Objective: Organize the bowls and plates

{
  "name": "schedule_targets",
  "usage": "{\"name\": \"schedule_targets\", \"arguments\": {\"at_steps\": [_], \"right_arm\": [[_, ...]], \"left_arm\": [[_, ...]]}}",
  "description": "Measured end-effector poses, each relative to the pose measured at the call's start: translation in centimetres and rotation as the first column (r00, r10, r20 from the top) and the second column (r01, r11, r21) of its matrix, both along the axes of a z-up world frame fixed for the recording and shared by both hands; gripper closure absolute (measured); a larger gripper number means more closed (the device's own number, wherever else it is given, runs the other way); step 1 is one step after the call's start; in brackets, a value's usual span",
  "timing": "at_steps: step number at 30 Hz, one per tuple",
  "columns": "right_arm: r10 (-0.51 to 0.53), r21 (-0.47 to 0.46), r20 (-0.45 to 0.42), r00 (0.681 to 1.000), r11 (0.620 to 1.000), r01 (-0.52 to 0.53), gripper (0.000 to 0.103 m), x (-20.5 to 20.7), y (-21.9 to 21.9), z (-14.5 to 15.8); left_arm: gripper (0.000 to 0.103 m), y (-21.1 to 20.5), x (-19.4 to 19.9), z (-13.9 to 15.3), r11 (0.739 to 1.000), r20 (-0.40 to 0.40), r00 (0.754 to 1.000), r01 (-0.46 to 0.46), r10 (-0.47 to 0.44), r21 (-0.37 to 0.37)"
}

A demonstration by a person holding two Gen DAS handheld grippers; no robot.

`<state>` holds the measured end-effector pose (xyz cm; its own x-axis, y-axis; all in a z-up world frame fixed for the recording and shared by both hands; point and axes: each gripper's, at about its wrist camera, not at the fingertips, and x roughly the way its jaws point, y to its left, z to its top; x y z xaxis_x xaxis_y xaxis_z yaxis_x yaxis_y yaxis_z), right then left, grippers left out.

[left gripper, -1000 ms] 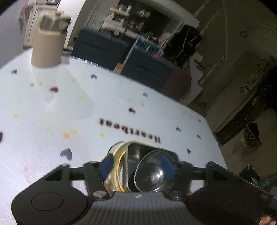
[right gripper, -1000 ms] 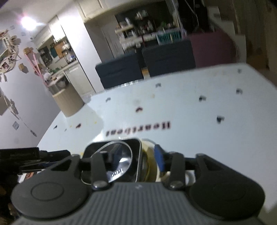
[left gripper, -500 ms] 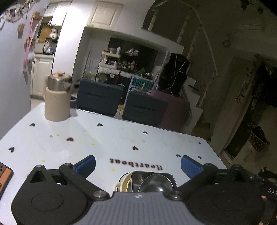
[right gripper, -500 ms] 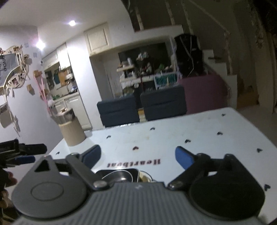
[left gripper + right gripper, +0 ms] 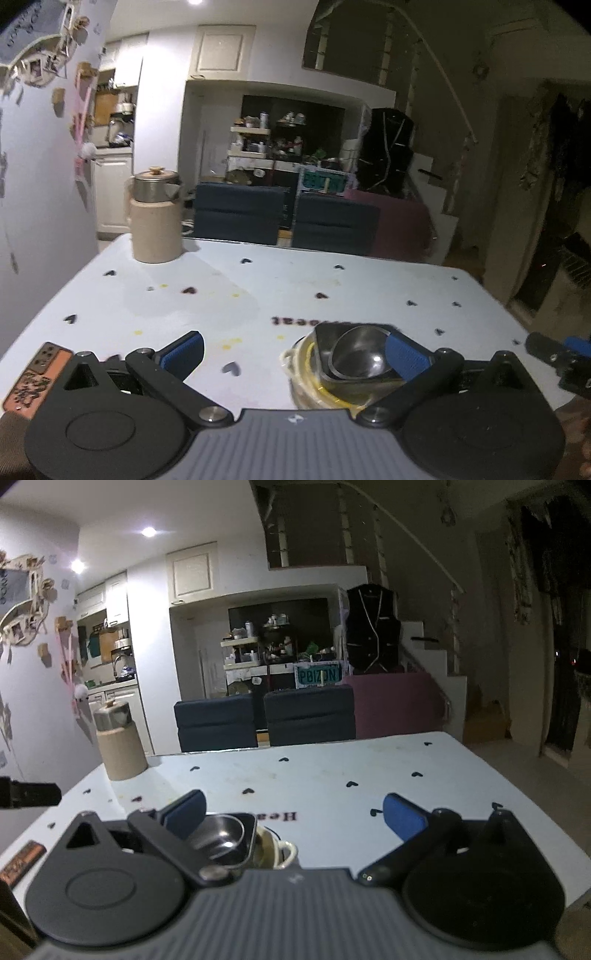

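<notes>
A stack of dishes stands on the white table: a round steel bowl inside a square steel dish, on a cream plate with a yellow rim. My left gripper is open and empty, raised over the table, its right finger in front of the stack. My right gripper is open and empty too. The steel bowl and the cream plate show low between its fingers, near the left one.
A beige jug with a steel lid stands at the table's far left corner. An orange phone lies at the near left edge. Dark blue chairs stand behind the far edge. The right gripper's tip shows at the left view's right edge.
Both grippers have opened, let go of the stacked dishes and drawn back and up. The stack stays on the table.
</notes>
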<state>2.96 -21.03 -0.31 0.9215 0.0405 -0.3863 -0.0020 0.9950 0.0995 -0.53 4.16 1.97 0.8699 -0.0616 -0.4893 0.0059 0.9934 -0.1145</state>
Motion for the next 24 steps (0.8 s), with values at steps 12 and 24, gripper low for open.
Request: {"name": "schedule_targets", "arguments": {"at_steps": [12, 24], "right_arm": [[0.055, -0.023, -0.032, 0.998, 0.998, -0.056, 0.0, -2.1, 0.4, -1.7], [0.045, -0.118, -0.039, 0.998, 0.992, -0.05, 0.0, -3.1, 1.3, -3.1]], "left_arm": [[0.0, -0.3, -2.0, -2.9, 0.999, -0.032, 0.999, 0.012, -0.011, 0.048], [0.0, -0.7, -2.9, -4.7, 0.995, -0.048, 0.999, 0.007, -0.002, 0.096]]}}
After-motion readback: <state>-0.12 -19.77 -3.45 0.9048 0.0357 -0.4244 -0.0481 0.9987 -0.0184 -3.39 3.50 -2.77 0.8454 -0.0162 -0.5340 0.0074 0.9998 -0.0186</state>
